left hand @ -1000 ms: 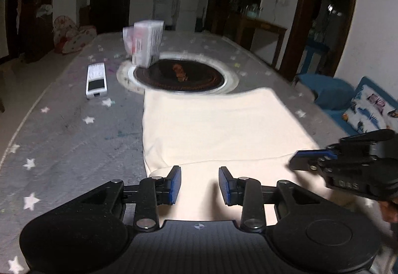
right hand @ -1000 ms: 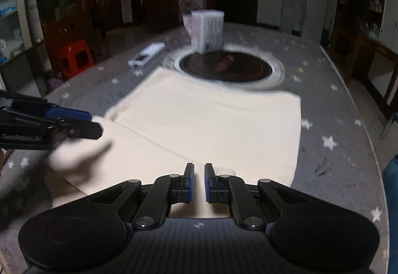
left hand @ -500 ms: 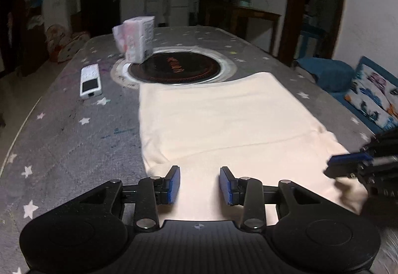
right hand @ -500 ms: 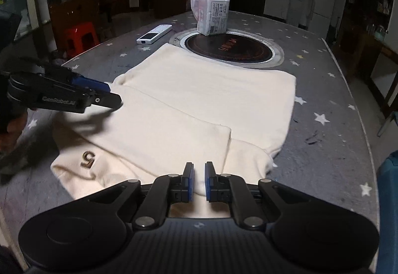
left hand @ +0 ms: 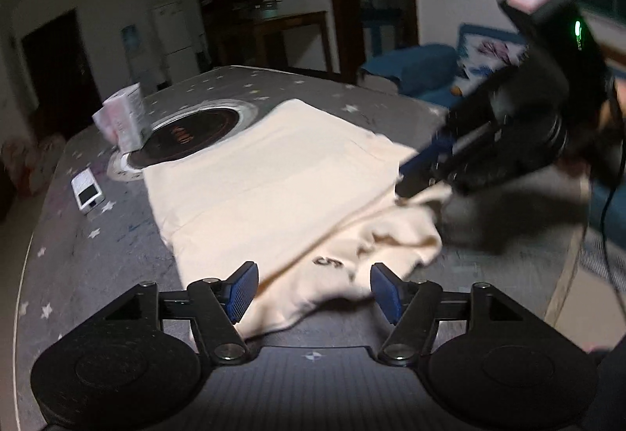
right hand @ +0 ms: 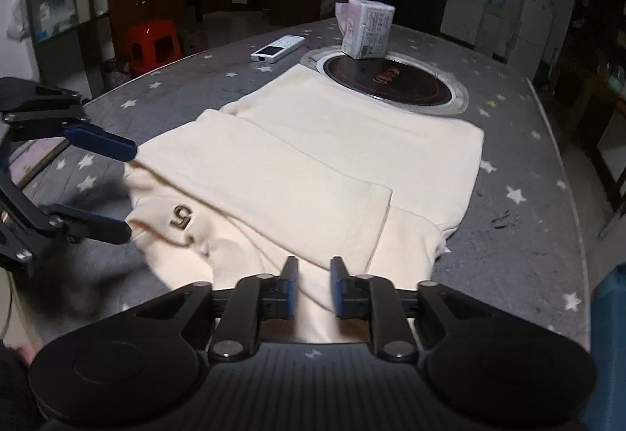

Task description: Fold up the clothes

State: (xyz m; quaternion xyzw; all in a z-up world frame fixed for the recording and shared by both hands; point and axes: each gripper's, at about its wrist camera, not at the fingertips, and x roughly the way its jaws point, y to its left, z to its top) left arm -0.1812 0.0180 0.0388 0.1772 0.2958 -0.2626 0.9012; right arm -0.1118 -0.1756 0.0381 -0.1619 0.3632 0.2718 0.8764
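Both wrist cameras sit low and close above the near end of the cream garment (left hand: 274, 176) on the table (right hand: 520, 235); the left faces rightward across it, the right leftward, sharing the round hob (right hand: 391, 78) beyond

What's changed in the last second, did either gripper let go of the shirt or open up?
The left gripper opened wide and now straddles the cream shirt at the "5" print. The right gripper, nearly shut before, opened a little with cloth between its fingers; a grip isn't clear. The tissue pack, remote and round hob stayed put.
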